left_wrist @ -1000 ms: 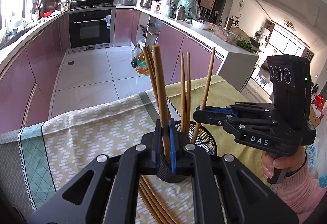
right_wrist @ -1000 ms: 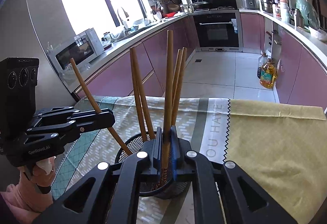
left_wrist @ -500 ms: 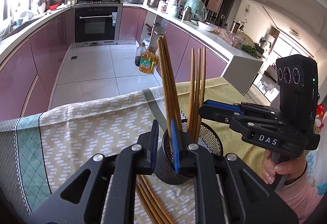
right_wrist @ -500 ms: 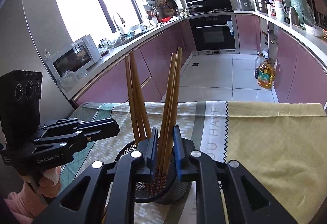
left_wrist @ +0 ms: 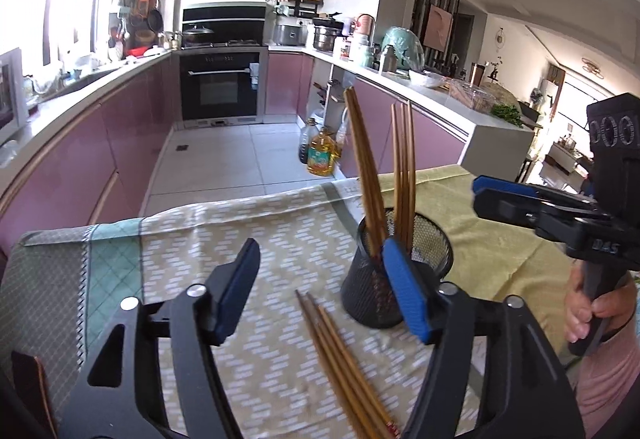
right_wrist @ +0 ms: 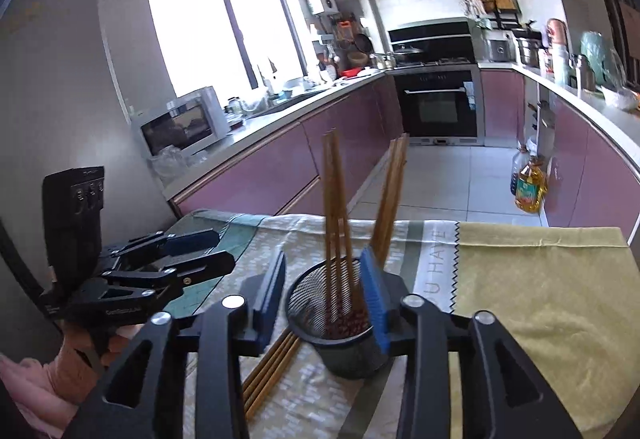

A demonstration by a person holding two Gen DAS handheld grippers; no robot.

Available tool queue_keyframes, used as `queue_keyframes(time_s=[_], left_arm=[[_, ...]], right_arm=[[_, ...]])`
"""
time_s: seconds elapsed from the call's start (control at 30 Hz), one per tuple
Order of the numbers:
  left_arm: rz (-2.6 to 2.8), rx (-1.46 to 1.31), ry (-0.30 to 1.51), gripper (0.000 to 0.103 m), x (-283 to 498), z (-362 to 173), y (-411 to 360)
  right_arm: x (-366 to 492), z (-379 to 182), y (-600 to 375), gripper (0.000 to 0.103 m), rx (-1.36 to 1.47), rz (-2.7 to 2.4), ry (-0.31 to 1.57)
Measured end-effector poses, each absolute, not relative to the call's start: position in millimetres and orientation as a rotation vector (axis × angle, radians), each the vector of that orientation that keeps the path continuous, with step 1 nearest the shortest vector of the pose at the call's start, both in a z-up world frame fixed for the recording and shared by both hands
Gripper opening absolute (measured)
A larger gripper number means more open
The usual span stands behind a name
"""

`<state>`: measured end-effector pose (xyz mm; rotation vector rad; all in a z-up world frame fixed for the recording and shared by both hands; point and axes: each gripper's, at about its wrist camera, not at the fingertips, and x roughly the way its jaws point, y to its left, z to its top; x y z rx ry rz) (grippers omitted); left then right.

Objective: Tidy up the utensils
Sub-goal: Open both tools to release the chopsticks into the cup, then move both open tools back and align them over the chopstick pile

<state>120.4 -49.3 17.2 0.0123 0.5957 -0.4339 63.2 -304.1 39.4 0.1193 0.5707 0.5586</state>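
Left tool (left_wrist: 320, 293) jaws opening, nothing gripped; right tool (right_wrist: 324, 291) jaws opening, empty, straddling the cup (right_wrist: 338, 323). Chopsticks (left_wrist: 384, 175) stand in cup, frame centre; spare chopsticks (left_wrist: 340, 355) lie on worktop (left_wrist: 500, 239) below.

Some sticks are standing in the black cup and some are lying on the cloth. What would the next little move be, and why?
Probably the left gripper dips toward the chopsticks on the cloth to pick one up. Its jaws are opening with nothing between them, the right gripper is opening and empty too, and several chopsticks already stand in the mesh cup. The loose bundle lies just below the left gripper.
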Motion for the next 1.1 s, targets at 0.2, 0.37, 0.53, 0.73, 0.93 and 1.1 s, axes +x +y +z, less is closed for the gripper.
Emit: queue_keyframes(time_s=[0.2,0.37,0.53,0.73,0.93,1.1], left_arm=[[-0.358,0.057,0.650,0.072,94.3,-11.1,-33.1],[-0.329,0.084,0.737,0.071,82.3,-45.5,-26.7],[-0.325,0.089,0.797,0.071,73.3,-70.1,-22.5],[-0.325,0.099,0.824,0.071,66.4,-79.3,-29.5],[-0.329,0.092,0.839,0.071,65.1,-82.2,-30.6],[-0.328,0.089,0.843,0.071,66.0,-82.5,-29.7]], right_arm=[[42.6,-2.5,-271.2,0.044,0.057,0.627,0.689],[42.5,-45.8,-251.9,0.044,0.066,0.632,0.820],[39.5,-64.8,-240.0,0.044,0.043,0.604,0.866],[35.4,-76.1,-225.5,0.044,0.009,0.576,0.892],[32.3,-77.8,-217.5,0.044,-0.010,0.560,0.894],[29.3,-79.7,-213.5,0.043,-0.038,0.545,0.893]])
